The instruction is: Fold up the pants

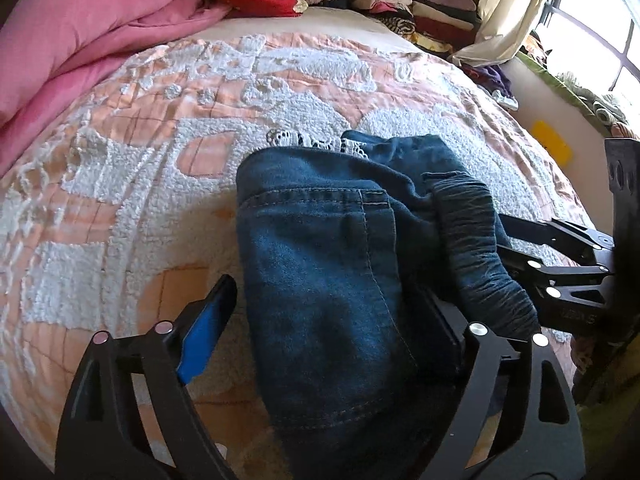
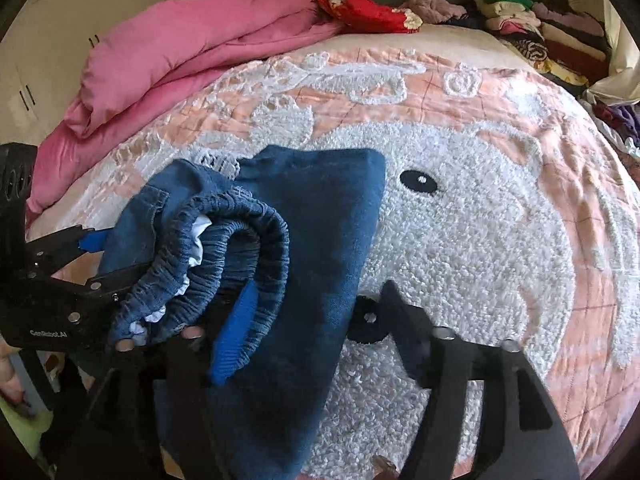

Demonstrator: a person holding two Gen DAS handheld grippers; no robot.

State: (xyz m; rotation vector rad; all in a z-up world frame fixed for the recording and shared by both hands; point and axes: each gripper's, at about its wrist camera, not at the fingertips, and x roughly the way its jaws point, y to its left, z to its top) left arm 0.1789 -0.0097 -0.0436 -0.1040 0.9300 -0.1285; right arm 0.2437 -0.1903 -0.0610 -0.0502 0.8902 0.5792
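Left gripper (image 1: 320,328) angled down at bed, jaws spread wide, released; blue pad (image 1: 204,332) of left finger clear of denim, right finger under fabric edge, contact unclear. Folded jeans (image 1: 332,272) lying between the fingers, on bedspread (image 1: 160,168). Right gripper (image 2: 308,320) also tilted down, jaws apart, not clamping; blue-padded left finger (image 2: 236,336) tucked against elastic waistband (image 2: 240,216), right finger out over white fluffy pattern, off the cloth.

Left wrist view only: back pocket stitching (image 1: 320,196), lace trim (image 1: 316,140) poking out at far end, window (image 1: 616,40) at right, yellow object (image 1: 552,142) by bed edge. Right wrist view only: rolled waistband with white lining showing, black embroidered eye (image 2: 418,181) on bedspread, wardrobe doors at far left.

Jeans dark blue, folded into compact bundle, waistband bunched on top. Pink duvet (image 1: 80,40) heaped far left, clothes stacks (image 2: 540,28) far right.
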